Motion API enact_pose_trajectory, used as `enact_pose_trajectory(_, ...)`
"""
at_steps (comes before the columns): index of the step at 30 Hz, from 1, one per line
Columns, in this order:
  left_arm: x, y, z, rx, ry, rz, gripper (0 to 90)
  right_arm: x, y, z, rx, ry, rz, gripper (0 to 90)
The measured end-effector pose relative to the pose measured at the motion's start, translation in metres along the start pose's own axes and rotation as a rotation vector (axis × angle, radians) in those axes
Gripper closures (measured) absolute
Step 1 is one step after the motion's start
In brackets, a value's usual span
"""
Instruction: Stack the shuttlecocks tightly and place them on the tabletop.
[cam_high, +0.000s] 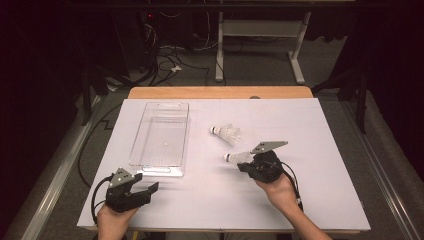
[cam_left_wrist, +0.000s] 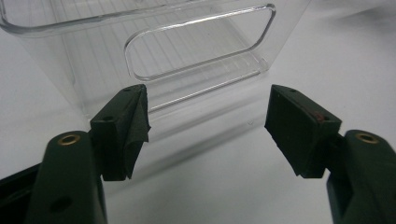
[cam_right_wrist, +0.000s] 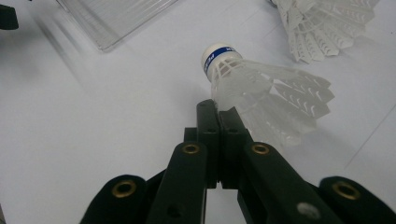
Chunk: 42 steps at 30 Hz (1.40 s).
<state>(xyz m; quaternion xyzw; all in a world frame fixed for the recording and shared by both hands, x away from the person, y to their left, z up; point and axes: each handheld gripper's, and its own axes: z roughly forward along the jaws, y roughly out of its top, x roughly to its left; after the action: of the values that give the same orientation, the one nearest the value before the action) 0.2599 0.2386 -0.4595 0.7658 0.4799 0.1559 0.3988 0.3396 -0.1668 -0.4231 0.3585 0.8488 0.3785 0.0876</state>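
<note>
Both tongs are at work near the person's edge of the white table cover (cam_high: 210, 200). Right gripper (cam_high: 246, 161) has its jaws pressed together, pinching the skirt edge of a white plastic shuttlecock with a blue-banded cork tip (cam_right_wrist: 261, 93); in the right gripper view the pads (cam_right_wrist: 219, 121) bite only the lower rim of the skirt, so the shuttlecock sticks out ahead and slightly to one side, cork pointing away. Left gripper (cam_high: 145, 192) rests with its jaws spread wide and nothing between them, aimed at the near end wall of the clear rectangular plastic bin with a cut-out handle (cam_left_wrist: 196, 51), which stands just ahead of it. A second white feather-patterned shuttlecock (cam_high: 226, 133) lies on the cover just beyond the right gripper, apart from the held one.

The step in hand looks like carrying the held shuttlecock over to the bin, which sits well off to the left of the right gripper. Since the hold is thin and on flexible plastic, the grip should stay firm and the lift smooth, high enough to clear the bin's wall. Release over the bin's middle, cork downward if possible, so it drops in without bouncing out. The left gripper could steady the bin's near wall if it slides.
</note>
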Motion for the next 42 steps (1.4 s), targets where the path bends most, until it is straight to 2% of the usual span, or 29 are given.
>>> enact_pose_trajectory(14, 0.0, 0.0, 0.0, 0.004, -0.002, 0.001, 31.1, -0.008, 0.002, -0.003, -0.001, -0.02, 0.009, 90.0)
enact_pose_trajectory(32, 0.0, 0.0, 0.0, 0.003, 0.001, 0.001, 31.1, -0.026, 0.007, -0.008, 0.001, -0.064, 0.042, 90.0)
enact_pose_trajectory(42, 0.0, 0.0, 0.001, 0.005, -0.001, 0.0, 31.1, -0.039, 0.011, -0.004, 0.005, -0.089, 0.065, 90.0)
